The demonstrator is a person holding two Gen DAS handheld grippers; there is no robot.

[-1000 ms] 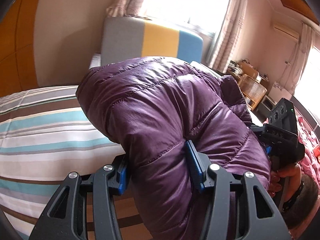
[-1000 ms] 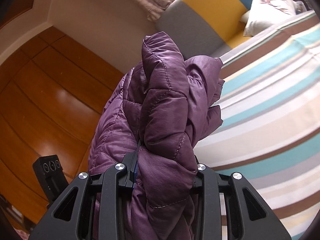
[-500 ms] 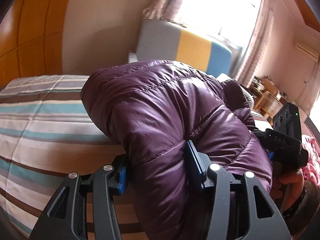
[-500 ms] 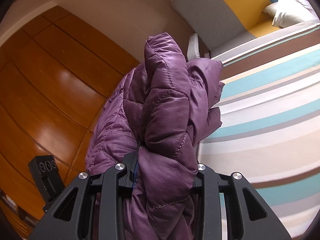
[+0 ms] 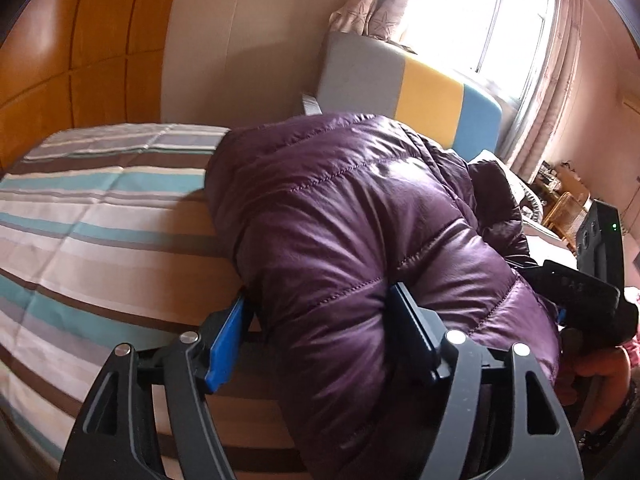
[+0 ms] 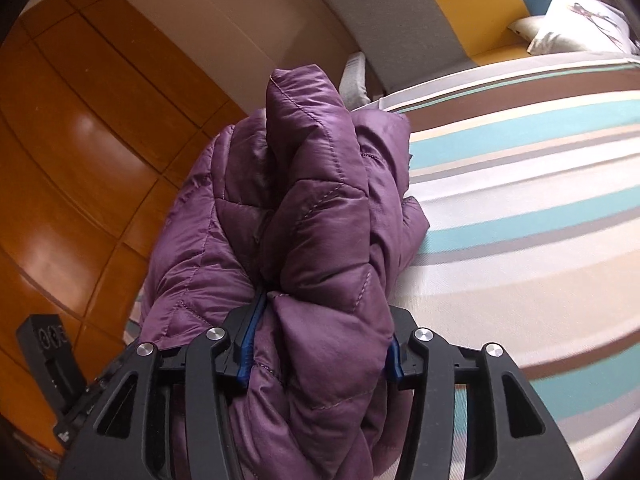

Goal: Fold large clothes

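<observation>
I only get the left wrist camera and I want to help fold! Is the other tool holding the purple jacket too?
Observer: Yes. The right tool is shut on a thick bunch of the purple jacket, squeezing it from both sides.
Operator: Is there anything on the bed that way?
Observer: A white pillow with a dark drawing on it lies at the far end of the striped bed, against the headboard.

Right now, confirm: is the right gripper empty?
No, the right gripper is shut on the purple jacket, which bulges between its fingers.
</observation>
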